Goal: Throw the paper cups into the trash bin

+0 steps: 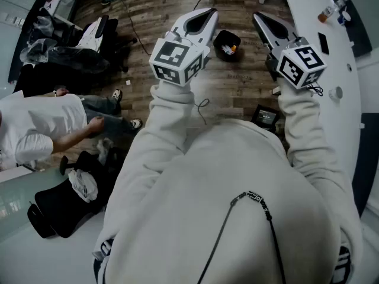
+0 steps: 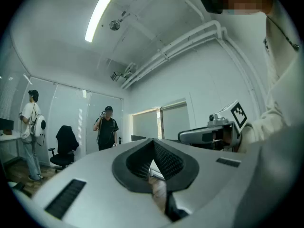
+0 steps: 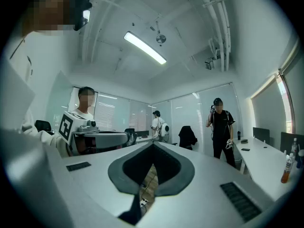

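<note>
While left tongs (image 1: 207,13) and right tongs (image 1: 258,18) are held closed, empty, trash bin (image 1: 227,45) is seen between them, below.

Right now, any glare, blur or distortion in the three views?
Head view: sharp but dim, floorboards bowed toward the edges. Left gripper view: heavy fisheye, black corners, ceiling light blown out, near jaws soft. Right gripper view: same fisheye and corners, strip lamp bright, no flare over the jaws.
</note>
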`<state>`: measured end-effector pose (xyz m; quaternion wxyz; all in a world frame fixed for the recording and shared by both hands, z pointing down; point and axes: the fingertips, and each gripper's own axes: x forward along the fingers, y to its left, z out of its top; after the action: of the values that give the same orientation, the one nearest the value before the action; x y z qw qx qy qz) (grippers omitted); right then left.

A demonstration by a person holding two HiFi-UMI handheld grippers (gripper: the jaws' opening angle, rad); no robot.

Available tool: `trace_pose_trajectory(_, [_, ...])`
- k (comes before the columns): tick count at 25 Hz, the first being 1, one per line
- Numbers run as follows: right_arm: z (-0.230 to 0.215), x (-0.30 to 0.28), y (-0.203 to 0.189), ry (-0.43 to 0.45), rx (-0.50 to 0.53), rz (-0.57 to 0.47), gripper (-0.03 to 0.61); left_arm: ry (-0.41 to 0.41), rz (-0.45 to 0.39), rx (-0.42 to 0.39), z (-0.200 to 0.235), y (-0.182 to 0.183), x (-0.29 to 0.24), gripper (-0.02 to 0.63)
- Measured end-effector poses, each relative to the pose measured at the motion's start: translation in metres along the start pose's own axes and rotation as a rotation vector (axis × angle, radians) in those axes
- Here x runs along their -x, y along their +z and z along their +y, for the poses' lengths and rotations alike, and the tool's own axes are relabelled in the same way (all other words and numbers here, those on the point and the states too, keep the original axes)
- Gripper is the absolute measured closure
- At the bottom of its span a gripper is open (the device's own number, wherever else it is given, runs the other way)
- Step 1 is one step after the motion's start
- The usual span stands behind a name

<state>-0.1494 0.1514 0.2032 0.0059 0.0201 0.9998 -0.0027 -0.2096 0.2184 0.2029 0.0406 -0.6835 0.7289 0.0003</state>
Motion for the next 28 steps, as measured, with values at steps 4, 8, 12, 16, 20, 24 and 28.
trace_pose_trajectory(4, [0.001, -0.001, 0.001, 0.001, 0.003, -0.002, 0.560, 0.003, -0.003, 0.002, 0.002, 0.001, 0.000, 0.614])
trace_pose_trajectory(8, [-0.001, -0.002, -0.002, -0.003, -0.005, 0.001, 0.560, 0.003, -0.005, 0.009, 0.002, -0.001, -0.001, 0.612])
trace_pose_trajectory(12, [-0.001, -0.003, -0.008, 0.023, -0.057, 0.000, 0.560, 0.002, -0.004, 0.007, 0.001, -0.003, -0.001, 0.613])
trace_pose_trajectory(16, [-0.002, 0.000, -0.018, 0.022, -0.086, 0.007, 0.560, 0.006, 0.003, 0.025, 0.000, -0.011, -0.002, 0.614])
trace_pose_trajectory(20, [-0.013, 0.004, -0.028, -0.001, -0.094, 0.027, 0.560, -0.016, 0.016, 0.052, -0.002, -0.023, -0.015, 0.613])
trace_pose_trajectory(24, [-0.025, 0.023, -0.032, -0.069, -0.061, 0.046, 0.560, -0.094, 0.032, 0.071, -0.015, -0.038, -0.040, 0.612])
trace_pose_trajectory(28, [-0.078, 0.087, -0.030, -0.238, -0.040, 0.053, 0.560, -0.227, 0.011, 0.089, -0.061, -0.034, -0.104, 0.612])
